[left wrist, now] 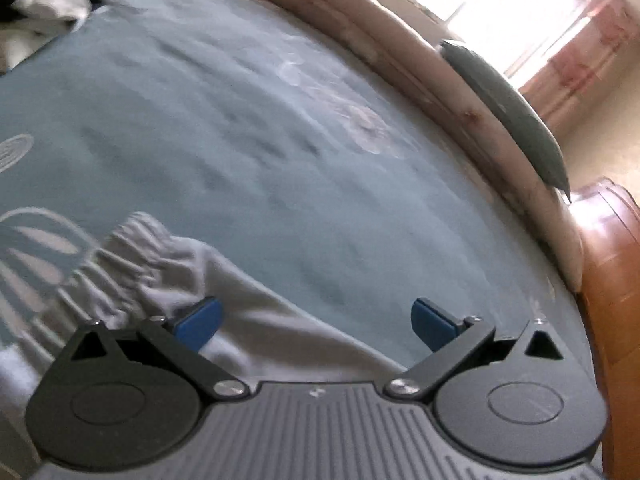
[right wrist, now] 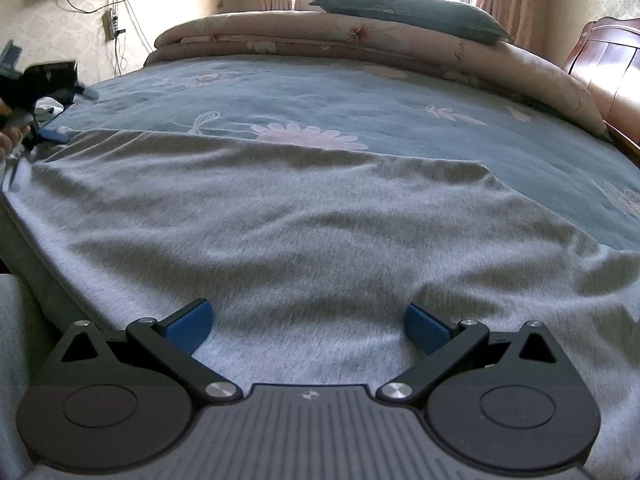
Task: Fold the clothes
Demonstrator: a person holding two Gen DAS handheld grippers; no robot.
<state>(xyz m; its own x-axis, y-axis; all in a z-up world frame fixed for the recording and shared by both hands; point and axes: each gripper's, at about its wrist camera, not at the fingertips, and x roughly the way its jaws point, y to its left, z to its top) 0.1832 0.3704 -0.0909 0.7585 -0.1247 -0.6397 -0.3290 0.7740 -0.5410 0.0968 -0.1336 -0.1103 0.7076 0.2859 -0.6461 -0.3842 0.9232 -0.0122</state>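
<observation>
Pretty much nothing's folded yet: the grey sweatpants [right wrist: 280, 216] are laid out flat on the blue floral bedsheet [right wrist: 360, 92], elastic waistband [left wrist: 120, 256] untouched, with left gripper [left wrist: 316, 320] and right gripper [right wrist: 308, 324] both held wide apart, empty.

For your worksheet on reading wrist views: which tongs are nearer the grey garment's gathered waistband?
Left. The left tongs hang open right beside the gathered waistband. The right tongs, also open, sit over the garment's flat middle, far from that end.
</observation>
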